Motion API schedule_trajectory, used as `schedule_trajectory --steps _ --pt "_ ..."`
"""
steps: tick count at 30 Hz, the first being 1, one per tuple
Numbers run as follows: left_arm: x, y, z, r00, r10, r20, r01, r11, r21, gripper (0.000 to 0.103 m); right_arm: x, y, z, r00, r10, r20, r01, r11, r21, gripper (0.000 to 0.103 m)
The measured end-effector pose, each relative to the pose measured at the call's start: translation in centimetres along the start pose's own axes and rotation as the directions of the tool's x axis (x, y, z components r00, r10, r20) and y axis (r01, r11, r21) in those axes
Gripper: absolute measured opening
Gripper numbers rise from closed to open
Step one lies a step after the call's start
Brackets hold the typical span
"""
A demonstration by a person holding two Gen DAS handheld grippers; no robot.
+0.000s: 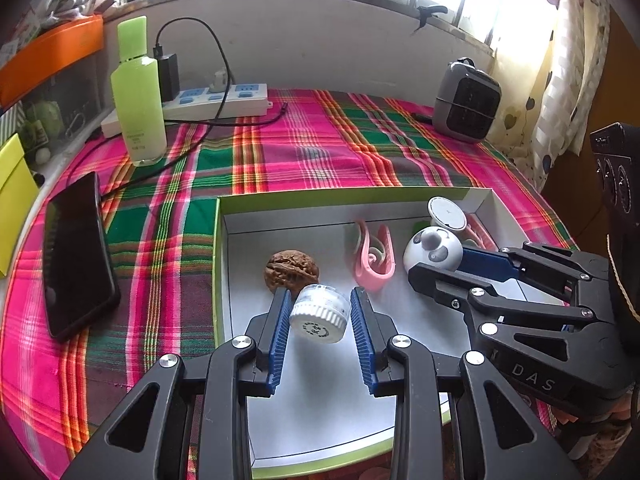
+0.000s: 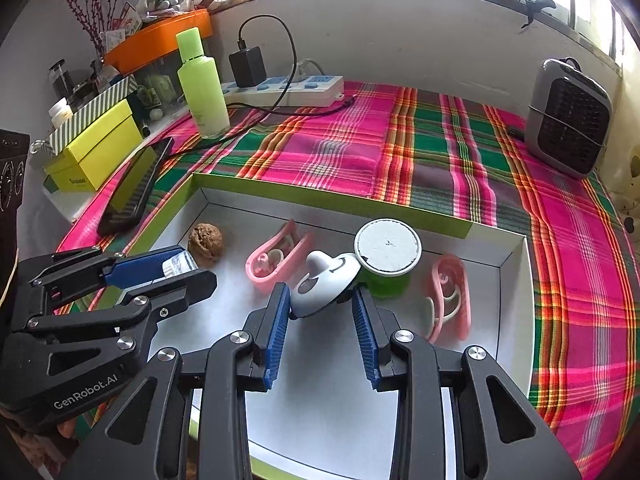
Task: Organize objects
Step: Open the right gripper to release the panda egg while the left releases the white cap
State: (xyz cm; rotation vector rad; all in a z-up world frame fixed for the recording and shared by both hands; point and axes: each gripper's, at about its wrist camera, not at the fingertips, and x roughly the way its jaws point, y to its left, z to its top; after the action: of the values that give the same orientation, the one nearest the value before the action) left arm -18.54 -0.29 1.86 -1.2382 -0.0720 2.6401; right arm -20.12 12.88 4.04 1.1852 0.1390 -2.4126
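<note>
Left wrist view shows the left gripper (image 1: 320,312) pinching a small white ribbed-cap jar (image 1: 319,314) tilted on its side just above the box (image 1: 218,248) floor, a walnut (image 1: 291,271) touching close behind near the box's left wall. The right gripper (image 2: 320,300) has its fingers spread around a white panda-faced toy (image 2: 324,284), seemingly holding it. A green white-lidded cup (image 2: 387,258) stands just behind toward the far right corner, with pink clips (image 2: 276,256) either side.

Inside the box (image 2: 496,320), bare floor lies open at 6 o'clock, while the walnut (image 2: 205,240), pink clips (image 2: 276,258) and green jar (image 2: 387,256) crowd 12 o'clock.
</note>
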Motion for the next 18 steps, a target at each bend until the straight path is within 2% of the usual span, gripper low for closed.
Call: schedule_trajectory --steps 18 --pt "0.25 -0.35 0.12 1.000 0.020 0.004 -0.020 1.000 0.020 0.029 0.58 0.31 -0.03 1.000 -0.021 -0.008 0.021 1.000 -0.016 0.034"
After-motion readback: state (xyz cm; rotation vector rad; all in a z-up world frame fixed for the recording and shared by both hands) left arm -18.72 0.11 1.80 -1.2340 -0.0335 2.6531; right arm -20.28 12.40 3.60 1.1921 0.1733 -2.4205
